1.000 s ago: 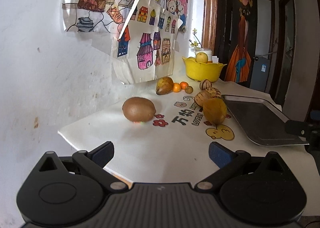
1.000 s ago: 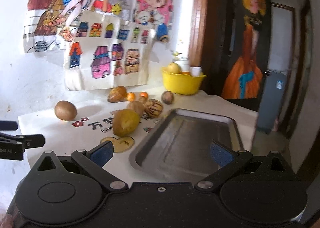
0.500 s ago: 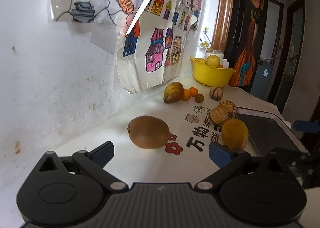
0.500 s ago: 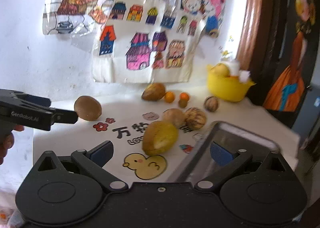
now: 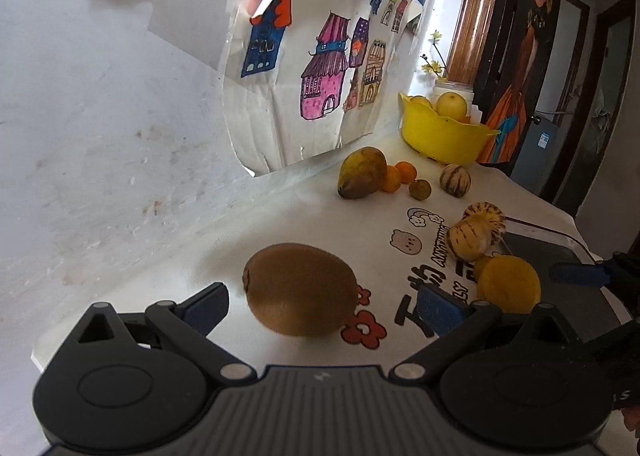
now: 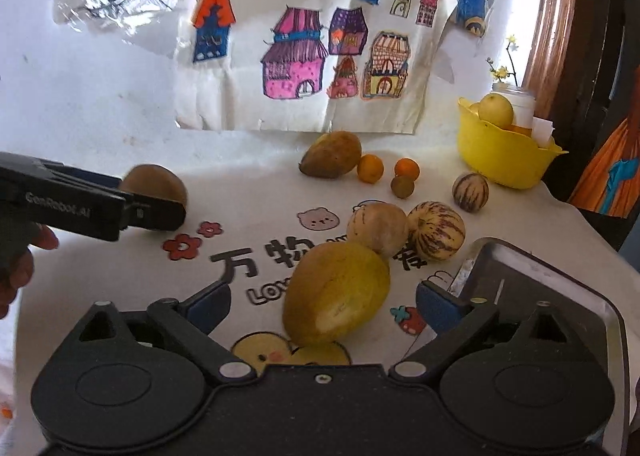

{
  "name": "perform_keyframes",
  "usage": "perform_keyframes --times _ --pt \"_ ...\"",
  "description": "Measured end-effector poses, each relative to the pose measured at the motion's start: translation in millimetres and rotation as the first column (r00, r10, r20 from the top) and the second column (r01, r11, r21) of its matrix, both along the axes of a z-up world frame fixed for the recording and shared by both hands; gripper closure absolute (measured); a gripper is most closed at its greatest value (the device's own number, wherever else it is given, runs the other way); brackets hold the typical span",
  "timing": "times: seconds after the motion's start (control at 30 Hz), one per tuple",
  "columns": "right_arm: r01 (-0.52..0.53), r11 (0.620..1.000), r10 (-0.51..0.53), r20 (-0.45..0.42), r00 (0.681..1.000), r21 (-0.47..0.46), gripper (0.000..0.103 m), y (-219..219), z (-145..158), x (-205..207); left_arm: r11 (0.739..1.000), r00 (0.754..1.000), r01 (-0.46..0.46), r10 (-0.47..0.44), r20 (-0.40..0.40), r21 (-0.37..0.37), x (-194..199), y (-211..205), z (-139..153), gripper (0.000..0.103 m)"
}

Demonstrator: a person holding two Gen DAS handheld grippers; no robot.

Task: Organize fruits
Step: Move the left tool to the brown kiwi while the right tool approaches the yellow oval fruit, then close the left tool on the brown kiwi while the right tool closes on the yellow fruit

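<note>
Both tongs have closed in on the fruit: my left tongs (image 5: 322, 306) gape wide around the kiwi (image 5: 300, 288), untouched on the bench (image 5: 280, 212); my right tongs (image 6: 323, 310), just narrowing slightly, straddle the yellow mango (image 6: 336, 292), not gripping yet.

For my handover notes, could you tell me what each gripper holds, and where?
Nothing held: left gripper stands open around the kiwi, right gripper open around the yellow fruit.

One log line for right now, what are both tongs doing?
left tongs: open, kiwi between | right tongs: open, closing slightly, yellow fruit between | tray: no fruit seen
</note>
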State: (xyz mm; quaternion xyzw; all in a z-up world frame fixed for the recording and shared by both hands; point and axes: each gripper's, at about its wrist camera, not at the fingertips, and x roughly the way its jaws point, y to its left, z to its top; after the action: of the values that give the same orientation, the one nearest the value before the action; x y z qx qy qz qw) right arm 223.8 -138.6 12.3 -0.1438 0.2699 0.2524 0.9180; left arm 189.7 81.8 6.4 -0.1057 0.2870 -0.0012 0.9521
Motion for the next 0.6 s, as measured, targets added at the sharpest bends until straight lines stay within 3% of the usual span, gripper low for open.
perform_keyframes --times 0.23,0.6 --pt "0.022 0.999 -0.021 -0.038 0.999 0.023 0.014 2.1 -6.7 16.6 1.0 1.0 0.002 -0.003 -0.021 -0.023 11.3 1.3 -8.9 0.01" --pt "0.118 0.988 -0.105 -0.132 0.986 0.095 0.033 -4.8 -14.6 28.7 0.998 1.0 -0.002 0.004 -0.029 0.063 14.8 -6.7 -9.8 0.018"
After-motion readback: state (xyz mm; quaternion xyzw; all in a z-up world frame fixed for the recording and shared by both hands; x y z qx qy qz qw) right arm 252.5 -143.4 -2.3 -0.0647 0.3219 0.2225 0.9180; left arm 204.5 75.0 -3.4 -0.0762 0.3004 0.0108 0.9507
